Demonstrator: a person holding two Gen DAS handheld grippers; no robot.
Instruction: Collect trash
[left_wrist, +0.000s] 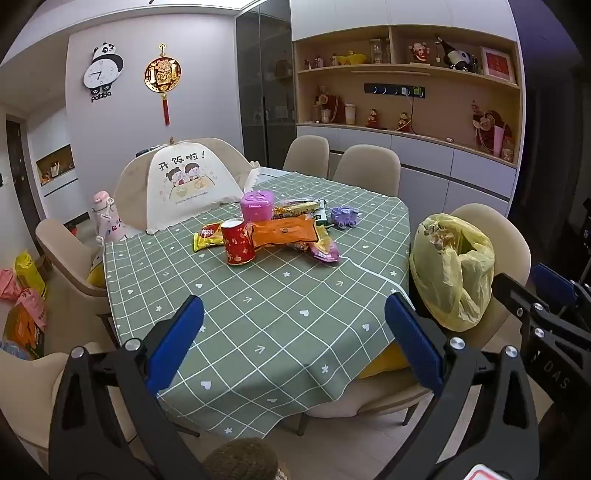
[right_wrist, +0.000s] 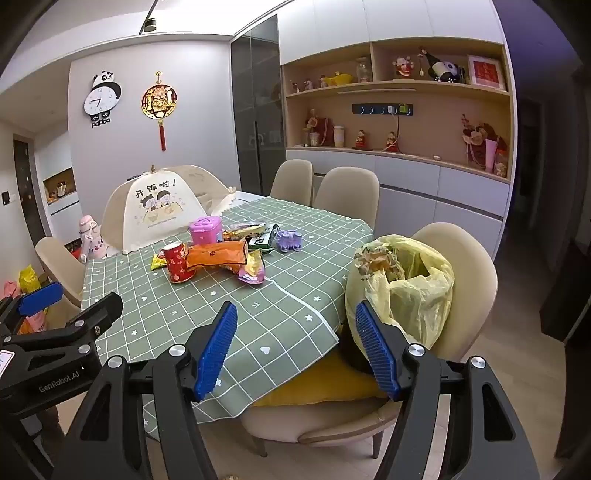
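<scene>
Beige chairs (left_wrist: 369, 166) ring the green-clothed table (left_wrist: 280, 317); wooden shelves (left_wrist: 406, 74) line the wall.

Held side by side, close together, both tilted a little below level. Left gripper (left_wrist: 295, 332) spread wide, blue pads (left_wrist: 177, 343) well apart, nothing between them. Right gripper (right_wrist: 299, 350) likewise parted, ribbed blue pads (right_wrist: 216, 350) facing each other across an empty gap. Seen at the right edge of the left wrist view: the right gripper's black frame and one blue pad. Seen at the left edge of the right wrist view: the left gripper's black arm, lettered, with a blue pad.
</scene>
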